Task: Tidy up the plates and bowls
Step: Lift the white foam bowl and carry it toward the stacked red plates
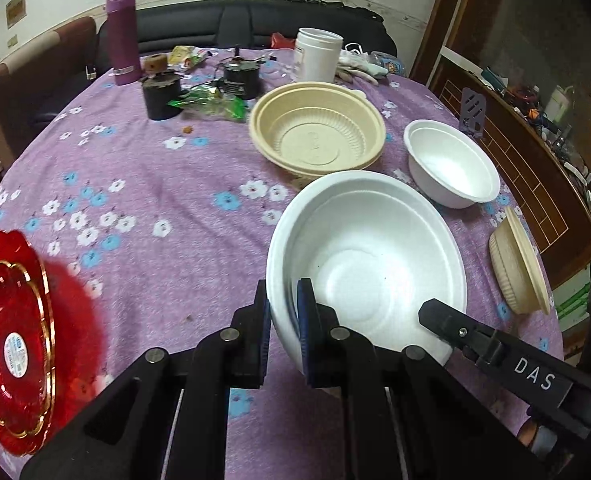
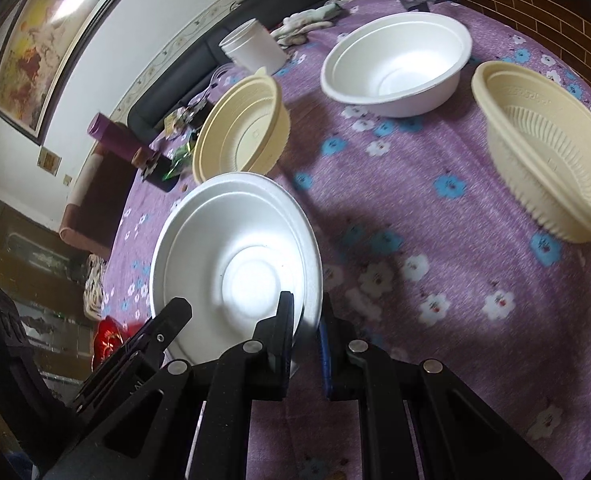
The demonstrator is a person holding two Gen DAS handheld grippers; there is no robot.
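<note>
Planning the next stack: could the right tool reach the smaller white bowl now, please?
Probably not yet: the right tool is shut on the large white bowl; otherwise bare tablecloth lies before the smaller white bowl.

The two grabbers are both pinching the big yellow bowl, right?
Not quite. Both the left gripper and right gripper pinch the rim of the big white bowl, not a yellow one. The left wrist view shows it clearly.
</note>
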